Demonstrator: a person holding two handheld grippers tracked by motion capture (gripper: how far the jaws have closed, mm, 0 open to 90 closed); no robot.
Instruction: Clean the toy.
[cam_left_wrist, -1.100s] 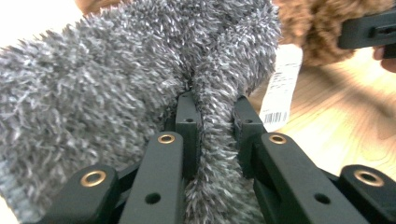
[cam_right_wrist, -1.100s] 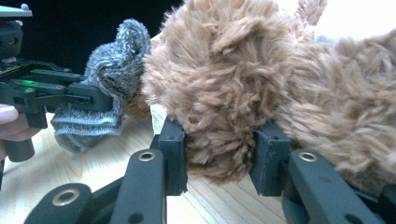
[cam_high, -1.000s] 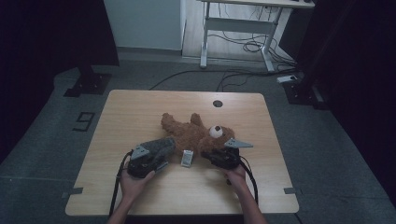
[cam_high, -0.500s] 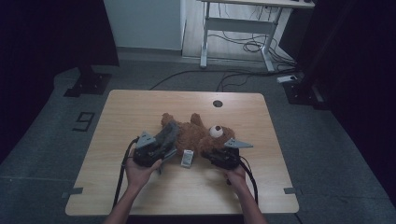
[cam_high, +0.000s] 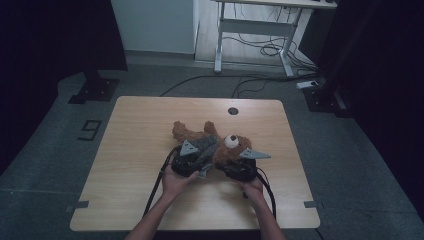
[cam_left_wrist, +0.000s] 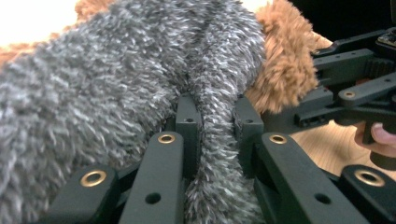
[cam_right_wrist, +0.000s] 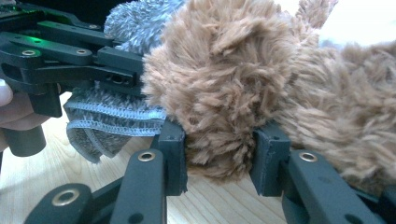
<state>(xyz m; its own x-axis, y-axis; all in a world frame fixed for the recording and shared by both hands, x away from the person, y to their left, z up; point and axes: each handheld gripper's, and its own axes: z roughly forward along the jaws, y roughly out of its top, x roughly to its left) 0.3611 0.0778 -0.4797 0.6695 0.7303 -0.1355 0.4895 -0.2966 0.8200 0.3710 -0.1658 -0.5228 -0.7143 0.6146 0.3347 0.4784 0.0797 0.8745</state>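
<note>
At the left, the left gripper (cam_high: 206, 161) lay over the body of the brown teddy bear (cam_high: 227, 145) near the middle of the wooden table (cam_high: 135, 145), with the person's left hand (cam_high: 176, 181) behind it. In the left gripper view its two black jaws were clenched on a fold of grey fuzzy cloth (cam_left_wrist: 140, 79); the fold stood pinched upright in the narrow gap between the pads and hung down below them. The bulk of that cloth spread ahead of the jaws and to their left. Just past the right jaw sat a tuft of the bear's brown fur, and beyond it, to the right, the black frame of the right gripper (cam_left_wrist: 355, 93).

Farther right, the right gripper (cam_high: 235, 161) rested at the bear's head end, just beside the left one, the person's right hand (cam_high: 251, 186) holding it from the near edge of the table. In the right gripper view its jaws gripped a rounded brown plush part of the bear (cam_right_wrist: 219, 88), probably a limb or ear, though the close view did not settle which. That lump filled the space between the pads and bulged above them. To the left of the left jaw hung the hemmed edge of the grey cloth (cam_right_wrist: 109, 123), close to the tabletop, with the left gripper (cam_right_wrist: 70, 51) above it. More brown fur stretched away to the right of the right jaw.
</note>
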